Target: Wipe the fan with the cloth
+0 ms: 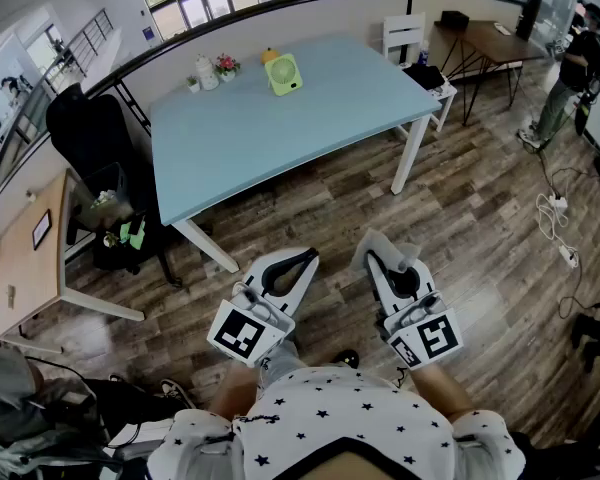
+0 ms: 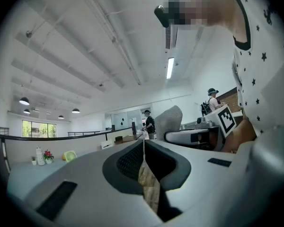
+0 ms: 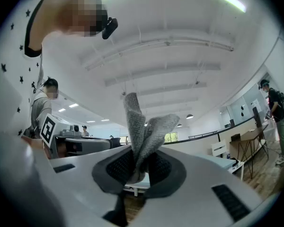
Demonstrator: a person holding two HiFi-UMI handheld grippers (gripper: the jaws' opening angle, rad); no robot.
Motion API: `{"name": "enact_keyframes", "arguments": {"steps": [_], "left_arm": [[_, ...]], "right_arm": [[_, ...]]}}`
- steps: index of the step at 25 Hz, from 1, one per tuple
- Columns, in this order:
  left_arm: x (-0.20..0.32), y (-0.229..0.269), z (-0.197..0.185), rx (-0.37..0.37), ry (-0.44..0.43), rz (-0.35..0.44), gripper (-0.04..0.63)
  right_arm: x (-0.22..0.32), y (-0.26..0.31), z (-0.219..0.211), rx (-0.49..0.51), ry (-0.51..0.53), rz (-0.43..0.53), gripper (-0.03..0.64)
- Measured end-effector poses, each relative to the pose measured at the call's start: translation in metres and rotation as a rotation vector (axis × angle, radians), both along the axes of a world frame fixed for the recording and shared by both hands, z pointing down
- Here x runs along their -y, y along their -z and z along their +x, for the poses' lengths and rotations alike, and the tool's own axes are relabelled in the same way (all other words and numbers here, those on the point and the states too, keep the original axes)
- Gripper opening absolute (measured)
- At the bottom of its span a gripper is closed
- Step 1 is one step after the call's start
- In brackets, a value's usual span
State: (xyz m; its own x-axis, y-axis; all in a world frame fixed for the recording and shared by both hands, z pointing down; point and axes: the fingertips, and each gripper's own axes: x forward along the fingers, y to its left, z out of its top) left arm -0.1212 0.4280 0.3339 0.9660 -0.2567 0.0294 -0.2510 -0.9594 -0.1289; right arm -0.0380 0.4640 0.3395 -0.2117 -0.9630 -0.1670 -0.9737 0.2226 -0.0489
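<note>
Right gripper view: right tongs (image 3: 138, 167) pinch the cloth (image 3: 143, 126); left tongs (image 2: 143, 150) closed, empty. Fan (image 1: 284, 73) far ahead on bench (image 1: 280, 148). Likely approach step; next, close in.

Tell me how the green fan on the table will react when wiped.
The fan looks small and plastic, so it is probably light. It stands on a smooth table, so a firm wipe with the cloth may slide or tip it.
</note>
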Motion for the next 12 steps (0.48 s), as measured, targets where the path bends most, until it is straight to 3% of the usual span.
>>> {"name": "enact_keyframes", "arguments": {"steps": [12], "left_arm": [[-0.023,0.007,0.002,0.014,0.028,0.033,0.034]], "right_arm": [[-0.014,-0.003,0.003,0.048,0.025,0.007,0.049]]}}
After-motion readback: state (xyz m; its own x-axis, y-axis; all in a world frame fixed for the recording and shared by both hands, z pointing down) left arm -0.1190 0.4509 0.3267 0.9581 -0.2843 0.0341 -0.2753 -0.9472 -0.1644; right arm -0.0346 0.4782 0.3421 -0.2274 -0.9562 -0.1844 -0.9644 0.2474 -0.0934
